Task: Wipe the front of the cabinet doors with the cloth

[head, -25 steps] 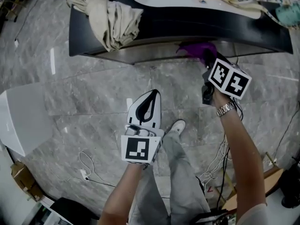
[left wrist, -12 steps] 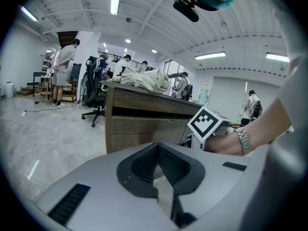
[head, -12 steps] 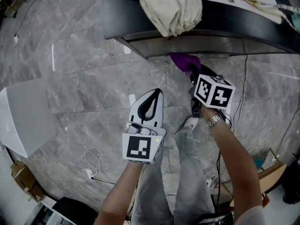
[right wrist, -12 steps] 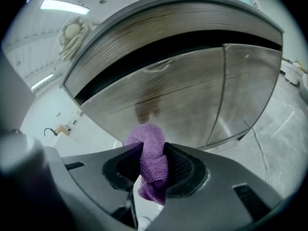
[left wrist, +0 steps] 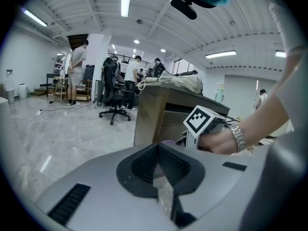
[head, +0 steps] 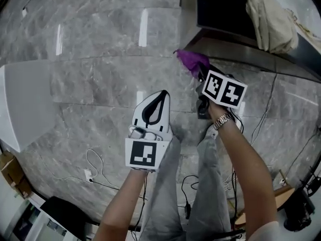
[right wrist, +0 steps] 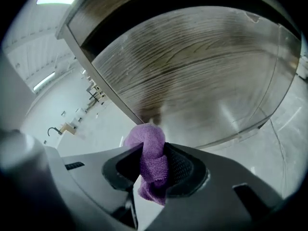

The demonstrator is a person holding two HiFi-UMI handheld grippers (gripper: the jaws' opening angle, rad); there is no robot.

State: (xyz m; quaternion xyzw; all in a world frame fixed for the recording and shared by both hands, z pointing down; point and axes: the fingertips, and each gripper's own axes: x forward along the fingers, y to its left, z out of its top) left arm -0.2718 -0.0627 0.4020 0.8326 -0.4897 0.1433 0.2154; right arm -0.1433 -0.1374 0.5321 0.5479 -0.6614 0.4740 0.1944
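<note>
White-grey left hand-held gripper (head: 161, 95) and right hand-held gripper (head: 202, 76) each bear a black-and-white marker cube (head: 144, 154). A silver metal wristwatch (head: 222, 120) sits just behind the right cube (head: 224, 89). Grey trousers (head: 210, 185).

Cloth (right wrist: 150, 150) in right tool (head: 203, 77), before cabinet door (right wrist: 192, 81), left tool (head: 153, 110) alongside
</note>
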